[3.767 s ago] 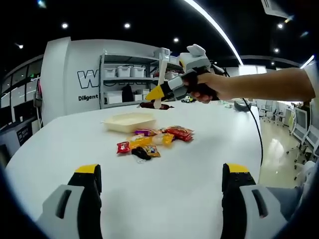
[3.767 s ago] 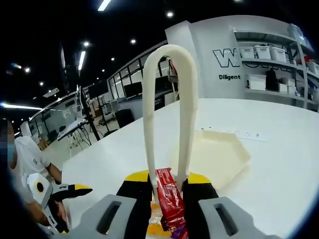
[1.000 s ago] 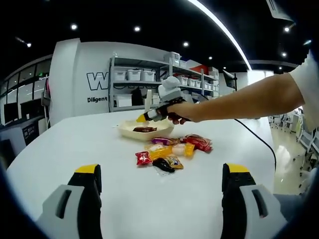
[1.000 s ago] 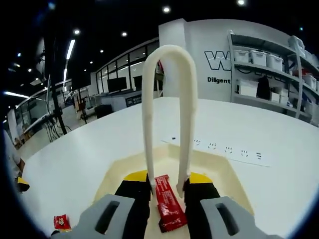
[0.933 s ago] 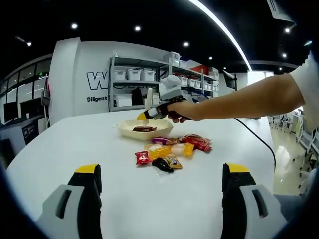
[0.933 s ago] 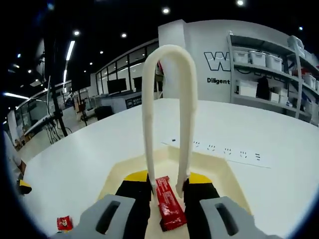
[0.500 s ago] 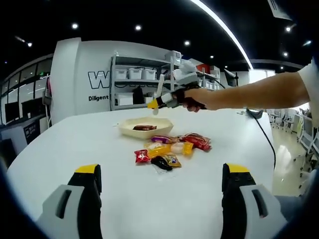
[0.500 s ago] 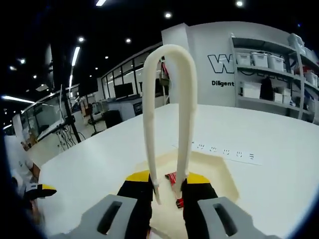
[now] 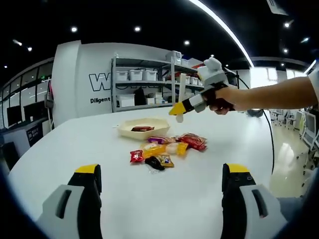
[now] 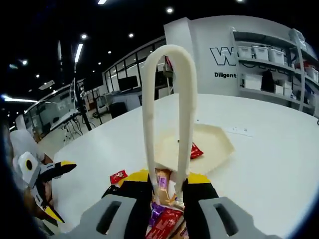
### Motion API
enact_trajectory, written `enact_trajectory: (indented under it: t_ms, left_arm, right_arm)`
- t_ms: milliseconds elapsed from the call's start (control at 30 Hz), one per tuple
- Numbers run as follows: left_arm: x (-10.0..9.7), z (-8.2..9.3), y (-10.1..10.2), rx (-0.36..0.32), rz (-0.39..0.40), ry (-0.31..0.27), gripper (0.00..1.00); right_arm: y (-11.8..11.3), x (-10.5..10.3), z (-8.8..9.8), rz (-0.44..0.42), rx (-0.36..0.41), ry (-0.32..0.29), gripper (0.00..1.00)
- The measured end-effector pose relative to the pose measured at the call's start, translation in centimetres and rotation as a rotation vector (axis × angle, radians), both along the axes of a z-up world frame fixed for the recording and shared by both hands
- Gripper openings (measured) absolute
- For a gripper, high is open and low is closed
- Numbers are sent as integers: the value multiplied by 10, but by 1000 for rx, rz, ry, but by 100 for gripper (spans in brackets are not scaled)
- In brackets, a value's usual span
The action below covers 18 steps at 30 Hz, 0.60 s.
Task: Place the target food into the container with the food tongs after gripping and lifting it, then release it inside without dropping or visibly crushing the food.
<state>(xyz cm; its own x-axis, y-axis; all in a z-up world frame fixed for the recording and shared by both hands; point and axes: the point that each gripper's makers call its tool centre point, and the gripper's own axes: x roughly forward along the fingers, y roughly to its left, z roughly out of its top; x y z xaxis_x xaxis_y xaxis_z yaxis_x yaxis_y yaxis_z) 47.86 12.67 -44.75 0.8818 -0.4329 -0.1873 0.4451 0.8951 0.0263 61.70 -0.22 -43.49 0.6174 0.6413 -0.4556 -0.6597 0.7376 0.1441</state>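
A red snack bar [image 9: 142, 129] lies inside the cream tray [image 9: 155, 132] on the white table. In the right gripper view the same bar [image 10: 195, 150] rests in the tray [image 10: 215, 138], clear of the tongs. My right gripper [image 10: 167, 180] is shut on cream food tongs [image 10: 185, 99]; the tong tips hang over the snack pile [image 10: 164, 216] with nothing pinched between them. A hand holds that right gripper [image 9: 192, 103] in the air to the right of the tray and above the pile [image 9: 167, 147]. My left gripper [image 9: 163, 172] stands wide open near the table's front, holding nothing.
Several wrapped snacks lie in a loose heap in front of the tray, with a small red packet [image 9: 136, 156] at its left end. Shelving with white bins [image 9: 142, 89] lines the back wall. A black cable [image 9: 271, 144] trails off the table at right.
The tongs let go of the red bar, which now lies in the tray. My right gripper rose and drew back from the tray to above the snack pile.
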Motion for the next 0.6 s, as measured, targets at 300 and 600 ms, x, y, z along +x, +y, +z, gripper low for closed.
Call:
enact_trajectory:
  t_ms: [300, 600]
  left_arm:
    - [0, 7, -2, -2, -9, -18, 99]
    - [2, 2, -1, -8, -6, -8, 99]
  right_arm:
    - [-17, 3, -24, -49, 9, 51, 18]
    - [-17, -4, -27, -47, -18, 56, 18]
